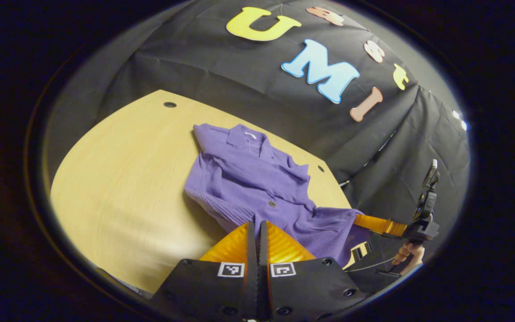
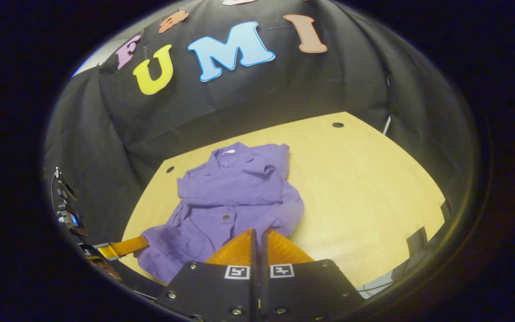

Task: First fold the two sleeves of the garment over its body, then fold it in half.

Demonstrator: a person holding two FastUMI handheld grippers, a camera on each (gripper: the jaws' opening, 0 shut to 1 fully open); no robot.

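**With both sleeves folded in, the hem is gripped at two corners**

While the purple ribbed-knit garment point(image 1: 248, 179) lies on the pale wood-grain tabletop point(image 1: 123, 192), collar toward the booth wall, your left tool point(image 1: 257, 232) has its fingers pressed together on the hem fabric. Your right tool point(image 2: 257, 239) is likewise pinched narrow on the hem's other corner. Both sleeves lie crossed over the buttoned body. Small square markers sit on each tool. Round dark holes point(image 1: 170, 104) dot the tabletop's corners.
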